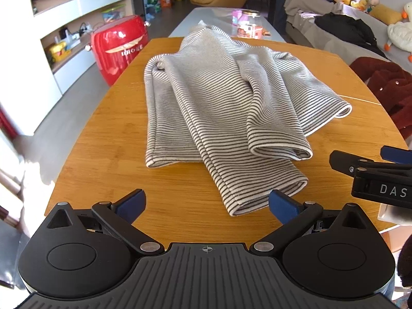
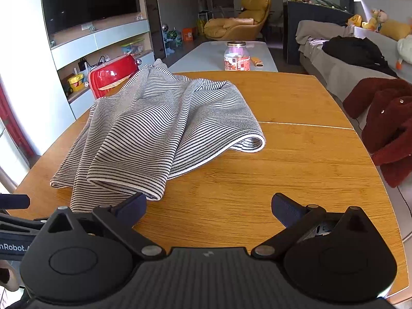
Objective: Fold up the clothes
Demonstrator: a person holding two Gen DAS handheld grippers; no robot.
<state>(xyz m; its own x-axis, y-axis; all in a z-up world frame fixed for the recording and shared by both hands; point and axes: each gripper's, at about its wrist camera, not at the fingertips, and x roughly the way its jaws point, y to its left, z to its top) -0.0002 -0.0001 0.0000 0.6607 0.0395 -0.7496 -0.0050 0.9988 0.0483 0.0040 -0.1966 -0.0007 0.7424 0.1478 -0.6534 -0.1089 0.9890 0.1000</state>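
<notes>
A grey-and-white striped garment [image 1: 219, 97] lies loosely folded on the wooden table [image 1: 108, 139], two sleeve ends pointing toward me. My left gripper [image 1: 207, 204] hovers open at the near edge, its right pad beside the nearest sleeve cuff [image 1: 257, 195], nothing between its fingers. In the right wrist view the same garment [image 2: 159, 126] lies left of centre. My right gripper [image 2: 208, 207] is open over bare table [image 2: 296, 167], its left pad close to a sleeve cuff [image 2: 128, 182]. The right gripper's body [image 1: 381, 177] shows at the left view's right edge.
A red fleece jacket [image 2: 386, 126] hangs beside the table's right edge. A red cabinet [image 1: 118, 49] stands on the floor at left. Beyond the wooden table, a grey table carries a jar [image 2: 237, 56]. A sofa [image 2: 342, 69] with clothes and plush toys runs along the right.
</notes>
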